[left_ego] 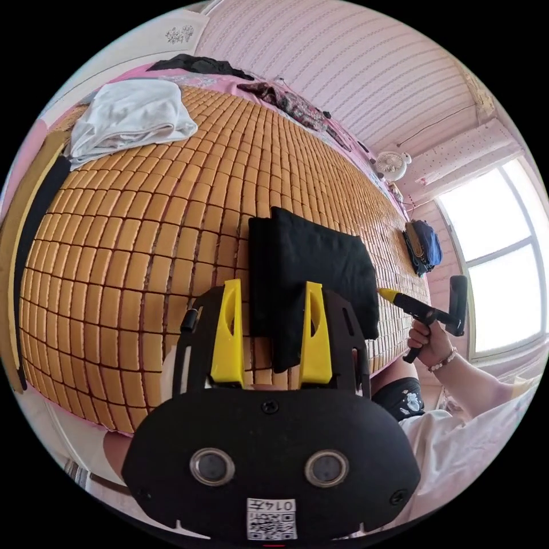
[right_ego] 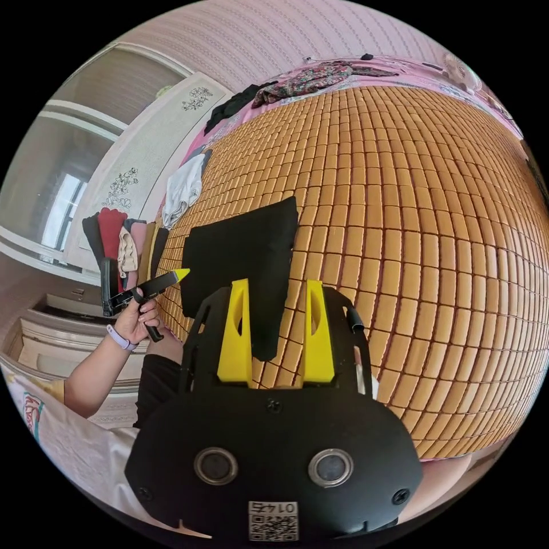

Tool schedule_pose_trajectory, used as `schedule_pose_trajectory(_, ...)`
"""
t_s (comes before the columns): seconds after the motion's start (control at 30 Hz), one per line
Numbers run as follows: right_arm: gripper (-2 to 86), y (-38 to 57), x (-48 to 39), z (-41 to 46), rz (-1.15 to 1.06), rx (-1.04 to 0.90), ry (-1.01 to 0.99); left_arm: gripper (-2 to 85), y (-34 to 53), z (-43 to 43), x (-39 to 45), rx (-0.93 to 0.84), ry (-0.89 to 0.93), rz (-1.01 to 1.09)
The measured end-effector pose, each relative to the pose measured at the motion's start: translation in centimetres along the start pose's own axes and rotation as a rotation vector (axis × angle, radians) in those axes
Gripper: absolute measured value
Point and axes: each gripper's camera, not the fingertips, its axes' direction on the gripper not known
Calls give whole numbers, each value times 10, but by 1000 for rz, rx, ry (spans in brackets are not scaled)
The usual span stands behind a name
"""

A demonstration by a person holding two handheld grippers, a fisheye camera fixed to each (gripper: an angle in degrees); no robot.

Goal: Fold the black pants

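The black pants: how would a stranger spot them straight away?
Find the tan tiled mat over the bed. Near its edge closest to the person, just beyond the yellow jaws, lie the black pants in a neat folded rectangle. The white cloth farther off is pale and rumpled.

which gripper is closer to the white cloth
Left. The left gripper hovers over the pants' near edge on the side toward the white cloth; the right gripper is on the pants' far side from it.
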Motion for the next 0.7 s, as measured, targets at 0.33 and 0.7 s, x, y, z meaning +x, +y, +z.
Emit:
schedule_pose_trajectory(0.33, 69, -3, 0, 12, -39, -146, -61, 80, 20, 17, 5, -241, 140, 16)
schedule_pose_trajectory(0.7, 39, -88, -172, -3, -820, -252, 100, 63, 74, -27, -2, 215, 162, -177)
